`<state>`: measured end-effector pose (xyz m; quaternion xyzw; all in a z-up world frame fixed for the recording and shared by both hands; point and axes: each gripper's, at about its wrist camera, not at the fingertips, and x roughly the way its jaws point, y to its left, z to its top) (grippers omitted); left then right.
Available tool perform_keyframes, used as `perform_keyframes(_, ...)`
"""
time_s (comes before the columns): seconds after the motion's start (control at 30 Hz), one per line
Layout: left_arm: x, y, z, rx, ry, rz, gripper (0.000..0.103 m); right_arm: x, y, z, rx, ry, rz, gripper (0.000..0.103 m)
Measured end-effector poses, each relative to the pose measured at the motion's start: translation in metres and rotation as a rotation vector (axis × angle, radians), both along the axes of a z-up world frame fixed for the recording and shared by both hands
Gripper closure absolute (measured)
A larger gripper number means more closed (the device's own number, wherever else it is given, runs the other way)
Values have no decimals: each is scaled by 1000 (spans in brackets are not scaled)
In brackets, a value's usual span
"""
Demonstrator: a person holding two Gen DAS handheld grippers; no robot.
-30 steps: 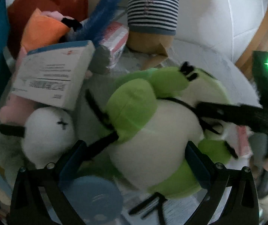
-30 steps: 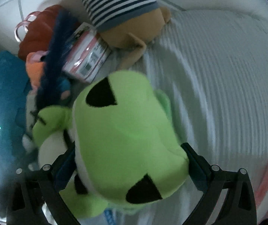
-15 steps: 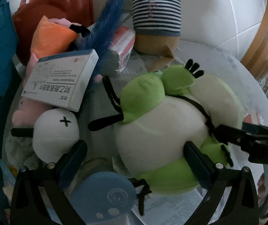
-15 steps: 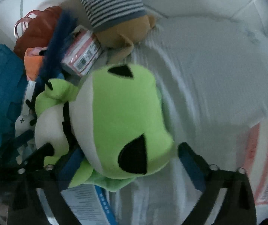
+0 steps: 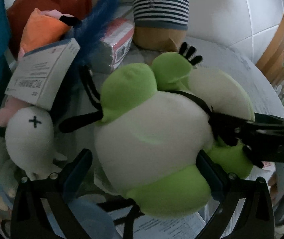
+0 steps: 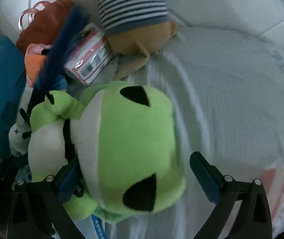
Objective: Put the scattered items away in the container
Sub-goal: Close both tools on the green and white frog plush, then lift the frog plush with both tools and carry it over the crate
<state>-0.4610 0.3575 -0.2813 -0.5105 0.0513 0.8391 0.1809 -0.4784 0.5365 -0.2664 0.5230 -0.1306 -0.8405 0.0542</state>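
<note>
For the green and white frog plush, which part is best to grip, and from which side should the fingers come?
Grip the frog plush across its round white belly, coming from above with one finger on each flank. The belly faces up toward the left gripper, whose open fingers already straddle it, and the soft body should compress for a firm hold. The thin black legs would probably slip.

Dim, bluish, soft-focus fisheye views with dark curved corners and glare at lower right.

Both wrist views close above green frog plush (image 5: 152, 135) (image 6: 122, 149), opposite sides, looking down.
</note>
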Motion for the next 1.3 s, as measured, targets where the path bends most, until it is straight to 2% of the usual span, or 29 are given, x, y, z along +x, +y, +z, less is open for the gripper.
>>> perform_keyframes(0.13,-8,0,-5,22,3,16,0,-6,1,-9,-41,40,-11,0)
perform_keyframes(0.43,-32,6,-24,111,-57,38,0,-17,8,-31,-151,16,-85,0)
perform_keyframes(0.47,-28,7,-20,105,-46,30,7,-17,7,-30,-149,16,-85,0)
perform_keyframes(0.53,-20,10,-10,83,-17,11,17,-10,1,-17,-106,48,-60,16)
perform_keyframes(0.63,-3,14,6,50,41,-12,23,4,-7,1,-73,89,-26,21)
perform_keyframes(0.77,14,10,21,47,68,-28,24,20,-7,9,-113,95,-18,22)
perform_keyframes(0.93,37,2,53,42,138,-42,24,42,-11,32,-152,158,-17,23)
perform_keyframes(1.13,62,-7,107,35,250,-42,24,64,-13,82,-184,276,-2,23)
perform_keyframes(1.3,84,-24,156,29,352,-6,24,79,-31,132,-198,377,58,23)
